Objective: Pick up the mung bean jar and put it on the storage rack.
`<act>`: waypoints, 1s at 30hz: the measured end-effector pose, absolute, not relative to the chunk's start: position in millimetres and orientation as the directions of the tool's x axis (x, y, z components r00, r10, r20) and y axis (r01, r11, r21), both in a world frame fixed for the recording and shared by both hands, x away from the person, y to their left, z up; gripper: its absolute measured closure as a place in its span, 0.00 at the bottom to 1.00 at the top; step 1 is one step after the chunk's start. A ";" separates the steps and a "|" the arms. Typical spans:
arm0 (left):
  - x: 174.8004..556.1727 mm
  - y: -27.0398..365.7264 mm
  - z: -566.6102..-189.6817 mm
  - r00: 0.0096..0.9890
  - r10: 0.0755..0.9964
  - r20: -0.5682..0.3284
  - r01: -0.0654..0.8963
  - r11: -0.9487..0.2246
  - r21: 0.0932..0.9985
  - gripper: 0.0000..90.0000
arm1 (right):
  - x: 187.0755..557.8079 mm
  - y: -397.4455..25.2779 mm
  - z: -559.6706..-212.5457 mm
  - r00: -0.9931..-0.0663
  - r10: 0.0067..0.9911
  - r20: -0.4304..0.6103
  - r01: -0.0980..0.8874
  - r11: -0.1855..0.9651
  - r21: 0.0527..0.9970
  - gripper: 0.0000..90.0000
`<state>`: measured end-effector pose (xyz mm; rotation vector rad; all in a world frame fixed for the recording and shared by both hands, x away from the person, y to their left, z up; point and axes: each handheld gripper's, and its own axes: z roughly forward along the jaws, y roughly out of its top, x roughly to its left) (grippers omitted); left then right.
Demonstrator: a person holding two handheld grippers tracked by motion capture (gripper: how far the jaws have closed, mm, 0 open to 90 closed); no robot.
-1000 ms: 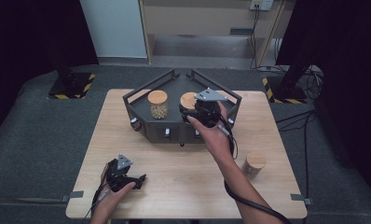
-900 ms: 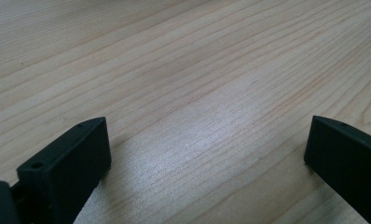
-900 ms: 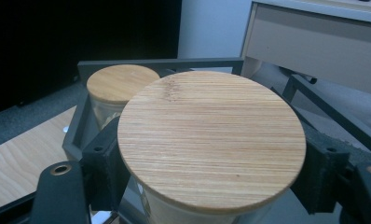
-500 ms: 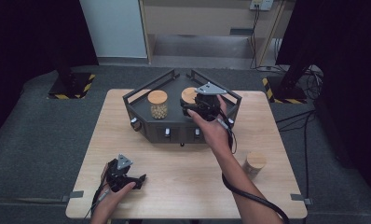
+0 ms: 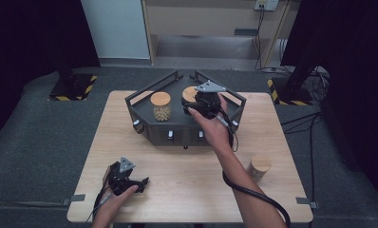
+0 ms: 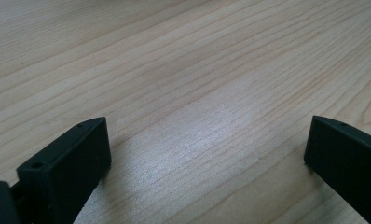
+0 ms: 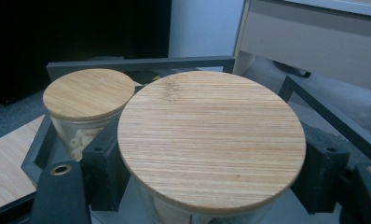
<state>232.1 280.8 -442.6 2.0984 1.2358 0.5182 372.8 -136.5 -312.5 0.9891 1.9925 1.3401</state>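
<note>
Two hands, two roles. Found the left gripper (image 5: pixel 140 182) nearest, parked low over the pale, fine-grained wooden table (image 5: pixel 187 190), jaws wide apart and empty, apparently kept out of the way. Noted a spare jar (image 5: pixel 260 166) standing alone toward the right edge. Farther on, saw the right gripper (image 5: pixel 195 100) clamped on the glass jar (image 7: pixel 211 140) just under its flat round bamboo lid, inside the dark angular metal tray (image 5: pixel 144 97), close beside a pasta jar (image 5: pixel 160 105); probably gripped low for a clean lift.

Left claw (image 5: pixel 140 182) low, jaws spread wide, right claw (image 5: pixel 200 105) extended forward, arm outstretched
</note>
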 end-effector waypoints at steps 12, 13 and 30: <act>232.1 280.8 -442.6 0.480 0.877 0.014 0.624 -0.353 0.697 0.00 | 379.5 -129.3 -320.7 -0.583 0.812 -0.027 0.283 0.234 0.930 0.28; 232.1 280.8 -442.6 0.480 0.877 0.014 0.624 -0.353 0.697 0.00 | 379.7 -128.8 -321.4 -0.584 0.811 -0.028 0.284 0.237 0.929 0.28; 232.0 280.8 -442.6 0.480 0.877 0.014 0.624 -0.353 0.697 0.00 | 381.3 -123.7 -336.0 -0.589 0.808 -0.006 0.297 0.224 0.928 0.28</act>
